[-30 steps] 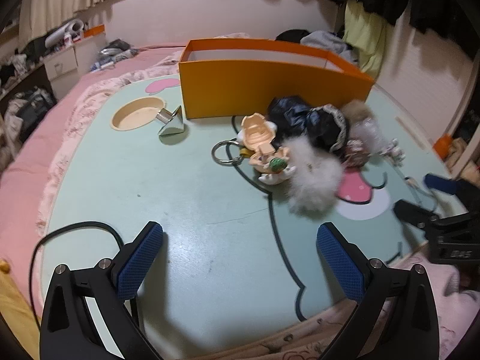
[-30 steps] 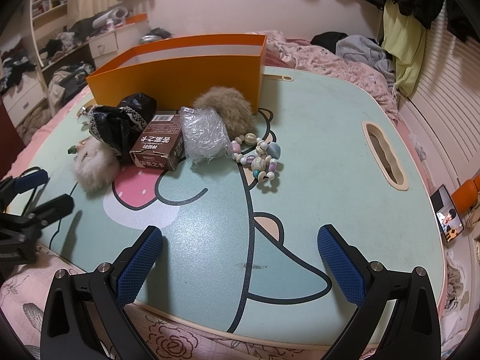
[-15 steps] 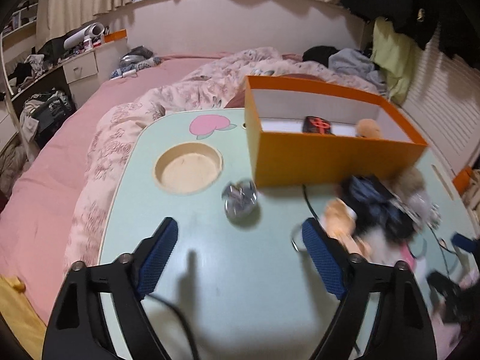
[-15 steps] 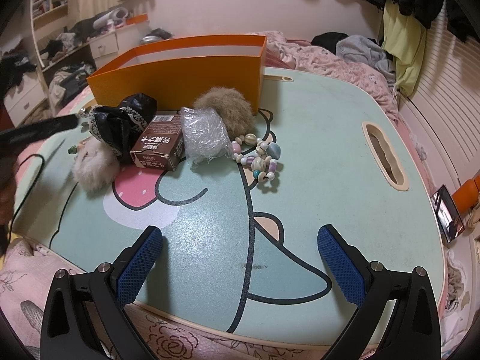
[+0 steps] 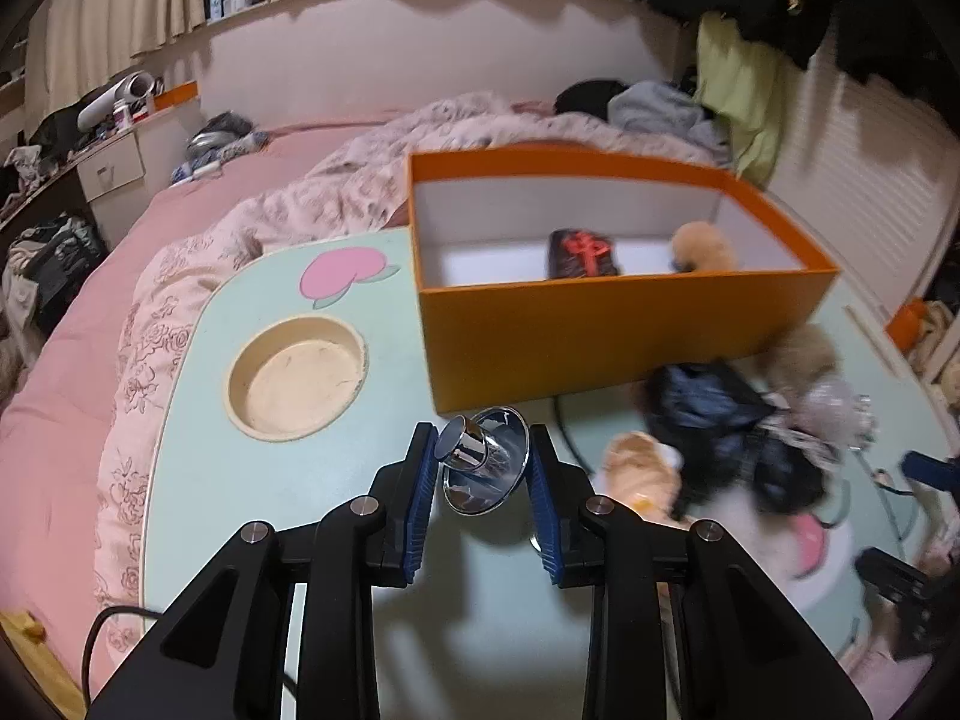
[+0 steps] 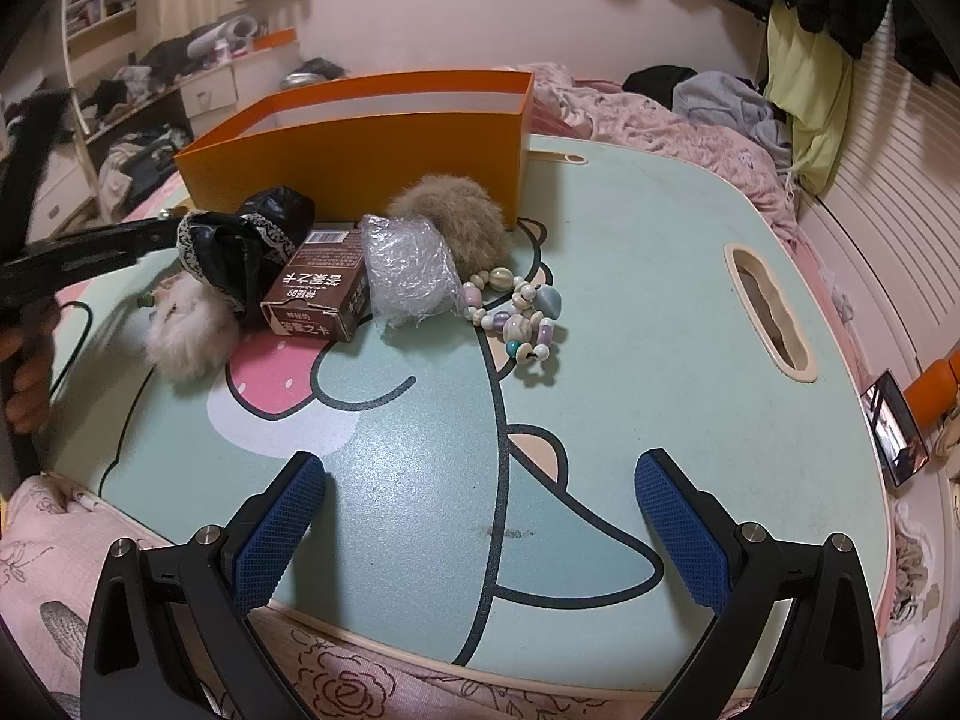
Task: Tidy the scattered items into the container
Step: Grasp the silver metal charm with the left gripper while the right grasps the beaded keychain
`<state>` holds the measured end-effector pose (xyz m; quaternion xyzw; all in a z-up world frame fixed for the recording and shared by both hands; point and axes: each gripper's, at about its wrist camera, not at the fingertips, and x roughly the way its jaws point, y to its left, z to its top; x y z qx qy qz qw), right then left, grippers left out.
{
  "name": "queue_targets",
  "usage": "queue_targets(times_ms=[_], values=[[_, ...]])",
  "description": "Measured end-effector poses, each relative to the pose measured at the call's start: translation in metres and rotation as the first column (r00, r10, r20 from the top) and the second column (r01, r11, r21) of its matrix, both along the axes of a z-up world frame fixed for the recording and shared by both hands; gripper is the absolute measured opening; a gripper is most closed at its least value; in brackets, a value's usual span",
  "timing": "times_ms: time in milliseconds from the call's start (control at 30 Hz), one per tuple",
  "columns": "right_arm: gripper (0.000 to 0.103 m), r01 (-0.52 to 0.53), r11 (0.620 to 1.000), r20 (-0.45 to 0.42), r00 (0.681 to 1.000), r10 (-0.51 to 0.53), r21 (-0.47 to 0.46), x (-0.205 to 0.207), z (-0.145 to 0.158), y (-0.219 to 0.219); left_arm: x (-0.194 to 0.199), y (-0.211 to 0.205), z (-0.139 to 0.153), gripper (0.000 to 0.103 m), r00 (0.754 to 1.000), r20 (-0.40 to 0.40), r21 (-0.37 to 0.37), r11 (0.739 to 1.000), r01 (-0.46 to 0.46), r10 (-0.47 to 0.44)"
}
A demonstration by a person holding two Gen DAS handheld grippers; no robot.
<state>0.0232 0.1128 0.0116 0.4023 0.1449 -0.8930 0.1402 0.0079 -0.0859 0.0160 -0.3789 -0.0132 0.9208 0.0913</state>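
Note:
My left gripper point(image 5: 480, 445) is closing on a shiny chrome funnel-shaped piece point(image 5: 483, 471), and both blue pads touch its sides. It sits just in front of the orange box point(image 5: 600, 324), which holds a dark item with red marks point(image 5: 582, 252) and a tan fluffy ball point(image 5: 702, 249). My right gripper point(image 6: 480, 465) stands open over bare table, with nothing between its fingers. Beyond it lie a bead bracelet point(image 6: 516, 318), a clear plastic wad point(image 6: 408, 276), a brown carton point(image 6: 318, 294), a brown fur ball point(image 6: 456, 222), a black lace-trimmed bundle point(image 6: 240, 246) and a white pom-pom point(image 6: 189, 330).
The mint cartoon table point(image 6: 630, 240) has a round cup recess point(image 5: 297, 375) at its left and a handle slot point(image 6: 768, 312) at its right. A phone point(image 6: 894, 426) lies off the right edge. A black cable point(image 5: 120, 618) trails at the near left. Pink bedding surrounds the table.
The left gripper has swung left from the pile to the chrome piece by the box. Its jaws have narrowed from wide open to the piece's sides. The right gripper has kept still.

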Motion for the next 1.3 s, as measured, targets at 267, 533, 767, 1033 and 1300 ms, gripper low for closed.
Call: queue_targets(times_ms=[267,533,767,1033,1300], values=[[0.103,-0.042,0.999,0.01,0.999,0.042,-0.01,0.0,0.0,0.0,0.047,-0.007,0.02,0.031,0.998,-0.058,0.133,0.991,0.022,-0.015],[0.096,0.011,0.974,0.029,1.0,-0.005,-0.228,-0.013,0.018,0.029,0.072,-0.004,0.023,0.031,0.997,-0.06,0.151,0.987,0.056,-0.047],[0.075,0.015,0.975,0.011,1.0,-0.013,-0.222,-0.033,0.033,0.024,0.073,0.001,0.023,0.031,0.997,-0.061,0.145,0.988,0.056,-0.047],[0.04,-0.009,0.998,-0.014,1.0,0.008,-0.062,-0.061,0.03,-0.004,0.074,-0.001,0.025,0.031,0.997,-0.063,0.158,0.986,0.056,-0.047],[0.018,-0.075,0.985,0.006,0.997,0.077,-0.155,-0.057,0.025,0.004,0.076,0.003,0.026,0.031,0.996,-0.067,0.154,0.986,0.064,-0.054]])
